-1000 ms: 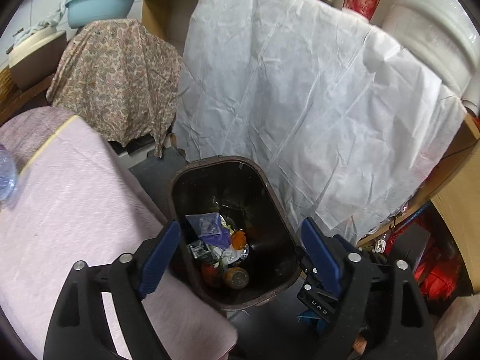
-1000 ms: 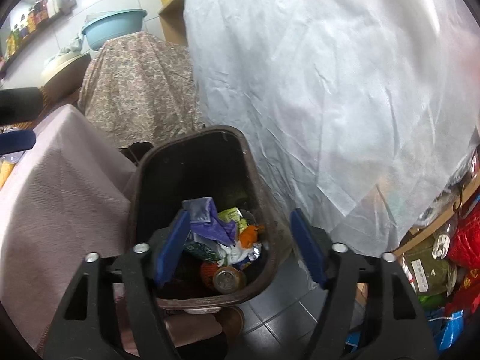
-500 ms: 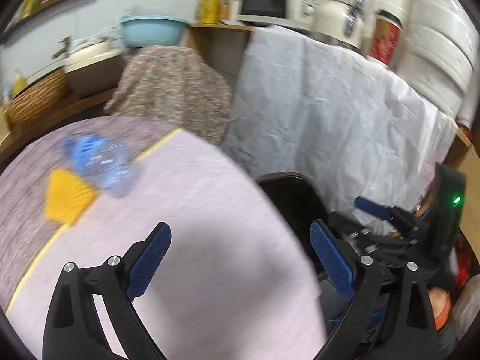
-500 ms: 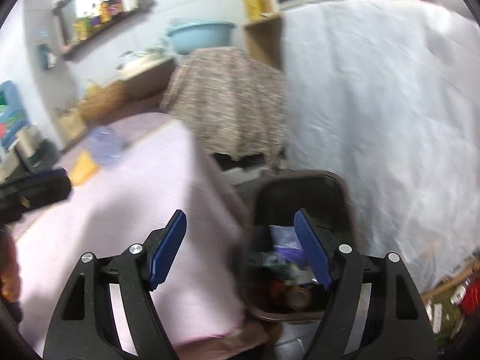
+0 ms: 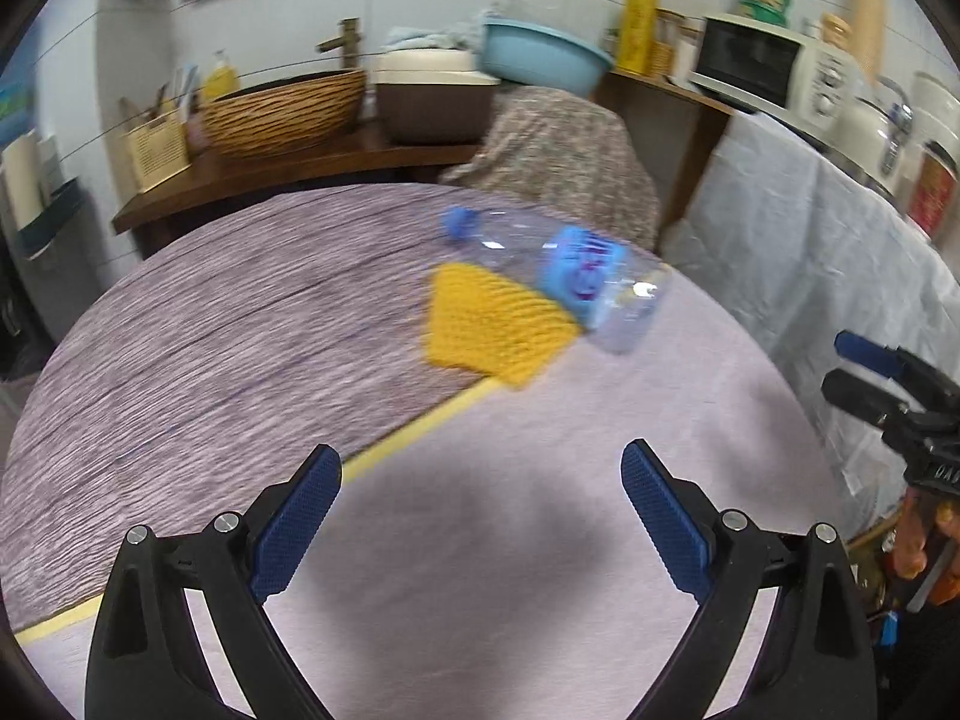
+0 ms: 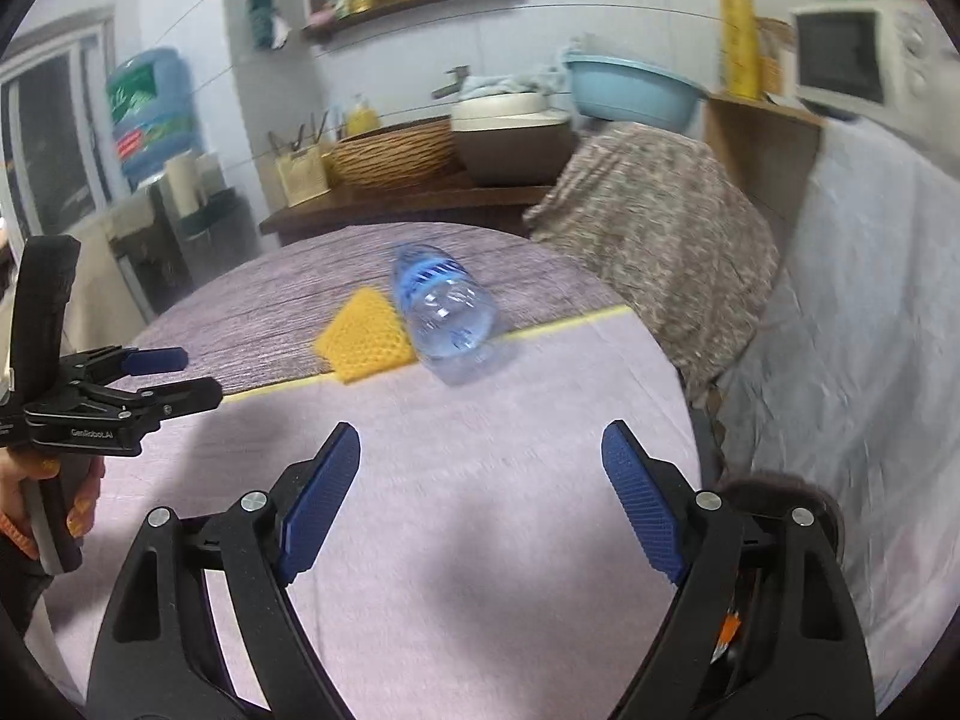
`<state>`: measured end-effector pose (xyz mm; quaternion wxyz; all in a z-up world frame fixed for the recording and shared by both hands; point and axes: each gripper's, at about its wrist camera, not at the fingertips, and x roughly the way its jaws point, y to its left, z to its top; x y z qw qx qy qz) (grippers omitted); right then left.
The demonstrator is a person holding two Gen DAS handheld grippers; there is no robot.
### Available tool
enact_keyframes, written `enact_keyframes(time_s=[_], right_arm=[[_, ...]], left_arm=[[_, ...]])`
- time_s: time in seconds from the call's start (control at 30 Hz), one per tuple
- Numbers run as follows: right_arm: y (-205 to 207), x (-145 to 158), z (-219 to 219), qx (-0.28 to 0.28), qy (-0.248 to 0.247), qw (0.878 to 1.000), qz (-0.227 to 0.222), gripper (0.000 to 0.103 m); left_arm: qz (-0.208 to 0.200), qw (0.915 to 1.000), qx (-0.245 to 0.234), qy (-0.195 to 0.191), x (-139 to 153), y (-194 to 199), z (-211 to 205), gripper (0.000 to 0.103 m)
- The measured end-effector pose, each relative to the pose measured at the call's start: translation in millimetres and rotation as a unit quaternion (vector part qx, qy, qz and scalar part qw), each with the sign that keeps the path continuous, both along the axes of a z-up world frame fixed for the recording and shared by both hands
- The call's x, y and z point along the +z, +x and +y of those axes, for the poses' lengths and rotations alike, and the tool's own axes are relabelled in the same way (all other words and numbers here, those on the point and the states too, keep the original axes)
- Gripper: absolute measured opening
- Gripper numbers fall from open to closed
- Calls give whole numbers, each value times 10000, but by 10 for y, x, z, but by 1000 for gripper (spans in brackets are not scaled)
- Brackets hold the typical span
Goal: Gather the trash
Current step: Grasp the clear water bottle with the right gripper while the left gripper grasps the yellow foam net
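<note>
A clear plastic bottle (image 5: 570,276) with a blue label and blue cap lies on its side on the round table (image 5: 240,330), touching a yellow sponge cloth (image 5: 492,324). Both also show in the right wrist view, the bottle (image 6: 447,312) and the cloth (image 6: 366,342). My left gripper (image 5: 480,516) is open and empty above the pink cloth, short of the bottle. My right gripper (image 6: 480,498) is open and empty, also short of the bottle. The brown trash bin's rim (image 6: 780,489) shows behind the right gripper's right finger.
The right gripper shows at the right edge of the left view (image 5: 888,396); the left gripper shows at the left of the right view (image 6: 120,396). A floral-covered object (image 6: 660,228) and white-draped shelf (image 6: 852,312) stand right of the table. A counter with basket (image 5: 282,114) lies behind.
Both grippers have swung up and left from over the trash bin to face the table top. The bottle and yellow cloth have come into view. Both stay open and empty.
</note>
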<state>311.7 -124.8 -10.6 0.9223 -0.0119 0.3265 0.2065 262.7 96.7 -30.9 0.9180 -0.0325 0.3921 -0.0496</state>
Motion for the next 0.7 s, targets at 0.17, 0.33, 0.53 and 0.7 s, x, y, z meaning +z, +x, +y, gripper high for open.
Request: enact_keyframes(time_s=[0.17,0.33,0.53,0.7], right_arm=[[393,103,399,317,-534,9981,-1,83],[982,44,848,601,-1147,9910,334,83],[1583,-137,1235,617,-1758,9777,973,83],[1886,-315,1404,675,-2242,9623,1384,83]], left_arm=[[132,9990,361,-226,-97,63,357,93],[225,9989,350,-235,-181,121,434,93],[305,9993,157,-175,-234,185,380,93],[359,9993,21,-114,-259,254,327,93]])
